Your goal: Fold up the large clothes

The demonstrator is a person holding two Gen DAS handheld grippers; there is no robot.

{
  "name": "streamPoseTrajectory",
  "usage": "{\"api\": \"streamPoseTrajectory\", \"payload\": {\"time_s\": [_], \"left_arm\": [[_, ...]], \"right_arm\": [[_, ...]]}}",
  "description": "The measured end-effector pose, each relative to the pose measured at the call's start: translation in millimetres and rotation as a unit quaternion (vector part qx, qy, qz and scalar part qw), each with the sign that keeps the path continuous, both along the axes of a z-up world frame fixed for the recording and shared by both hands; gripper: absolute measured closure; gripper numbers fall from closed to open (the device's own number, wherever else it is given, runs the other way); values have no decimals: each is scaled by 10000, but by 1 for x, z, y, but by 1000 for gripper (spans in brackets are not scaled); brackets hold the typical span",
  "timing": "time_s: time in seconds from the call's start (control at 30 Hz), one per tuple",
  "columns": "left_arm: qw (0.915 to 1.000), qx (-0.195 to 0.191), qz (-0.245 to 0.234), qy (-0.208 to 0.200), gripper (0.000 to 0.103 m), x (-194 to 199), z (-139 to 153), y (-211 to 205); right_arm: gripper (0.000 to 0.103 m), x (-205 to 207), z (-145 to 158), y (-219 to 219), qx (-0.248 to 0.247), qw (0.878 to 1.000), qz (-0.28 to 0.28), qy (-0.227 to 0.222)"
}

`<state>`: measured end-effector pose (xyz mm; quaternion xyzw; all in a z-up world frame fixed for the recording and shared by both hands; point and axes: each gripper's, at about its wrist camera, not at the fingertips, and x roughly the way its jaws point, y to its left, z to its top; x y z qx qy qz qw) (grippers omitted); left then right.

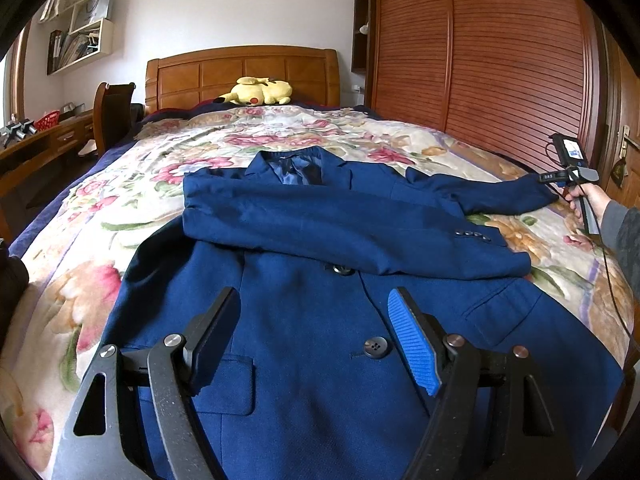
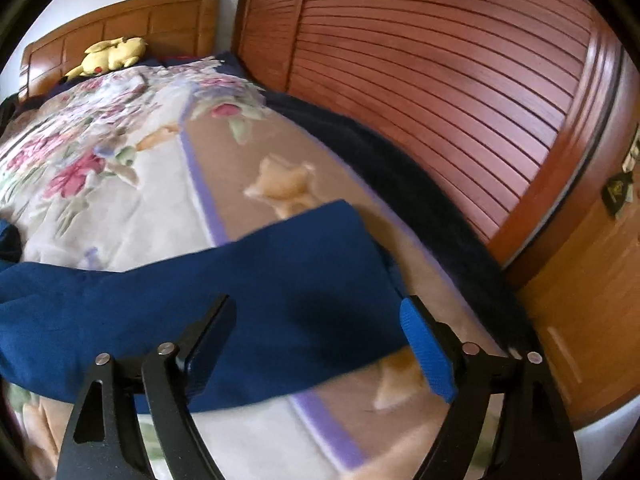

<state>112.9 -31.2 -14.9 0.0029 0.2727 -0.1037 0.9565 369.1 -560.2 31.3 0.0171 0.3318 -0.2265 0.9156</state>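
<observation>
A navy blue suit jacket (image 1: 304,320) lies front-up on the floral bedspread (image 1: 132,184). One sleeve (image 1: 340,236) is folded across the chest. The other sleeve (image 1: 488,192) stretches out to the right. My left gripper (image 1: 314,300) is open and empty, above the jacket's lower front near a button (image 1: 375,347). My right gripper (image 2: 318,308) is open and empty, just above the cuff end of the outstretched sleeve (image 2: 256,276). It also shows in the left wrist view (image 1: 560,184), held in a hand beside that cuff.
A wooden headboard (image 1: 240,72) with a yellow plush toy (image 1: 258,91) is at the far end. A slatted wooden wardrobe (image 1: 500,52) runs along the bed's right side. A desk and chair (image 1: 112,116) stand at the left.
</observation>
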Motion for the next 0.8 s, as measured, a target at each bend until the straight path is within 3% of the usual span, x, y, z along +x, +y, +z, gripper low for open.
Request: {"api": "streamPoseTrajectory", "payload": {"time_s": [0.27,0.53,0.6,0.7,0.73,0.77,0.8], "left_arm": [[10000,-7,1,3,26,0,0,0],[10000,1,0,3,26,0,0,0],[10000,0,0,6,26,0,0,0],[10000,-3,1,1,26,0,0,-1],[10000,-3,3,-2,26,0,0,-1],[10000,-1,2,-7,26,0,0,-1],[10000,-1,2,-8,26,0,0,-1]], "right_arm": [[16,5,-22,-25,479,9980,-249,330],[16,8,-37,-40,924,9955,-179,132],[22,7,-38,-43,952,9952,-198,96],[53,9,-40,-41,865,9960,-205,71],[81,9,-39,-39,871,9961,-108,49],[94,10,-38,-33,893,9960,32,64],[96,11,-37,-25,800,9967,109,121]]}}
